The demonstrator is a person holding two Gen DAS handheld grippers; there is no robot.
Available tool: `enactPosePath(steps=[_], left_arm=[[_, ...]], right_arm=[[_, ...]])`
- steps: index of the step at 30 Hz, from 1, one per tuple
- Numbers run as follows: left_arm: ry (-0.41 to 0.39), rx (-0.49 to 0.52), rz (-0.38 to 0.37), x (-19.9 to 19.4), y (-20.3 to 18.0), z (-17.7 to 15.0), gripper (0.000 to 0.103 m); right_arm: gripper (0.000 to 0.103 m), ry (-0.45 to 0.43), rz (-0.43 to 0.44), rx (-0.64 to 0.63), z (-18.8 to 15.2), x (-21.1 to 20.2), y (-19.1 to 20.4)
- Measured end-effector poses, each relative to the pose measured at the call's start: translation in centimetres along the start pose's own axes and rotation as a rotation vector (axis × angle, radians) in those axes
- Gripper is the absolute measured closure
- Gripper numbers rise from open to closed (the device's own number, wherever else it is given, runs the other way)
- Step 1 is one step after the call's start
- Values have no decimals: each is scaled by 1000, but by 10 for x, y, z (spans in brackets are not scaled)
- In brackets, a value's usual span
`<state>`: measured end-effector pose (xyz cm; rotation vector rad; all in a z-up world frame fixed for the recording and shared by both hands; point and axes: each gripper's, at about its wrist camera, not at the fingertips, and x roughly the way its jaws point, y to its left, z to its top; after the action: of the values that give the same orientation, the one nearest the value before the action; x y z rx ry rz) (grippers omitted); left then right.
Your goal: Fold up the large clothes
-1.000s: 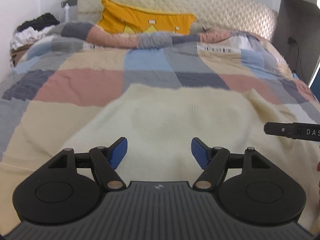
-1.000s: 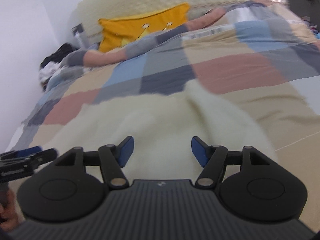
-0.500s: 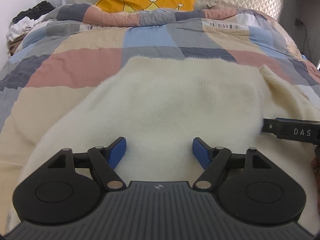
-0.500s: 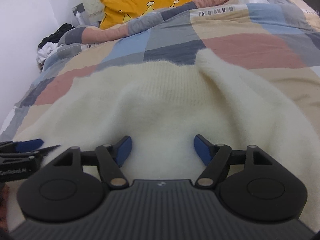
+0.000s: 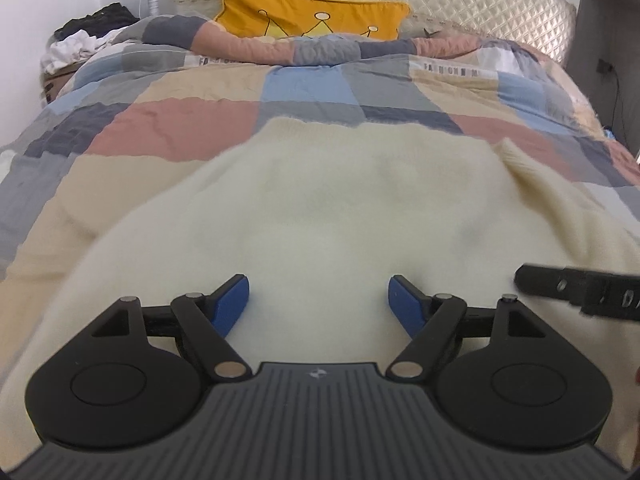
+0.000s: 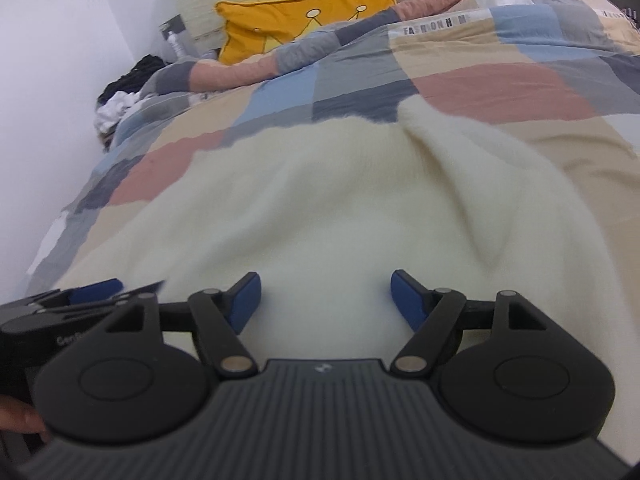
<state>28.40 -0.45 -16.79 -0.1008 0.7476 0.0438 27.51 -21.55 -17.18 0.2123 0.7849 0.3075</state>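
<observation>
A large cream sweater [image 5: 320, 208] lies spread flat on the patchwork quilt [image 5: 180, 128] of a bed, filling the near half of both wrist views, its straight knitted edge running across toward twelve o'clock and a sleeve [image 6: 472, 168] bunched in a ridge toward two o'clock in the right wrist view. The left gripper [image 5: 319, 300] sits low over the sweater at six o'clock of its own view, jaws spread apart and released, having just been opening, with only the fabric surface showing in the gap and neither blue pad pressing on it. The right gripper [image 6: 325, 296] hangs likewise at six o'clock of its view, jaws parted and free of any grasp, also having just been opening, cream knit visible below the gap between its blue fingers [image 6: 246, 300]. Each tool shows in the other's view: the right one enters at three o'clock in the left wrist view, the left one at nine o'clock in the right wrist view. A yellow cushion [image 5: 316, 20] with a crown drawing leans against the quilted headboard [image 5: 480, 4] at twelve o'clock, and a heap of dark and white clothes [image 5: 84, 40] sits at ten o'clock by the wall
</observation>
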Motion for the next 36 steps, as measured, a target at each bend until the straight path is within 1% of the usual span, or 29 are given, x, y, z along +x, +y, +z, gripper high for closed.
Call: enactPosePath(steps=[2, 4, 7, 9, 12, 14, 15, 18, 22, 24, 26, 28, 29, 31, 33, 36], left_arm=[[-29, -6, -2, -21, 1, -8, 22], [-48, -37, -5, -41, 5, -18, 22], [-34, -88, -31, -63, 12, -29, 22], [-14, -153, -79, -76, 19, -36, 22], [3, -262, -142, -94, 28, -47, 22], [36, -340, -200, -103, 38, -56, 22], [46, -375, -220, -106, 44, -60, 22], [70, -475, -250, -116, 60, -72, 22], [128, -585, -295, -111, 77, -81, 19], [170, -613, -287, -102, 84, -82, 18], [217, -635, -284, -95, 87, -86, 16], [274, -696, -294, -84, 97, -92, 15], [284, -740, -305, -79, 103, -96, 15], [278, -816, -302, -74, 114, -99, 14], [252, -849, -298, -72, 118, -99, 13], [238, -904, -289, -65, 124, -98, 13]], right_arm=[[31, -1, -9, -2, -7, -14, 1], [31, -32, -29, -8, -15, -35, 0], [31, -45, -7, 41, -28, -60, -8], [30, -37, 21, 95, -37, -73, -14], [29, -27, 95, 188, -51, -89, -21], [29, -28, 194, 291, -62, -99, -24], [29, -10, 250, 335, -67, -100, -25], [29, 44, 324, 424, -82, -96, -24], [28, 94, 350, 503, -90, -81, -25], [27, 122, 385, 562, -92, -70, -29], [11, 134, 394, 621, -97, -63, -32], [11, 138, 372, 657, -104, -59, -32], [11, 149, 370, 669, -106, -56, -32], [12, 152, 397, 706, -109, -51, -33], [12, 147, 417, 748, -109, -46, -37], [13, 129, 418, 795, -110, -41, -41]])
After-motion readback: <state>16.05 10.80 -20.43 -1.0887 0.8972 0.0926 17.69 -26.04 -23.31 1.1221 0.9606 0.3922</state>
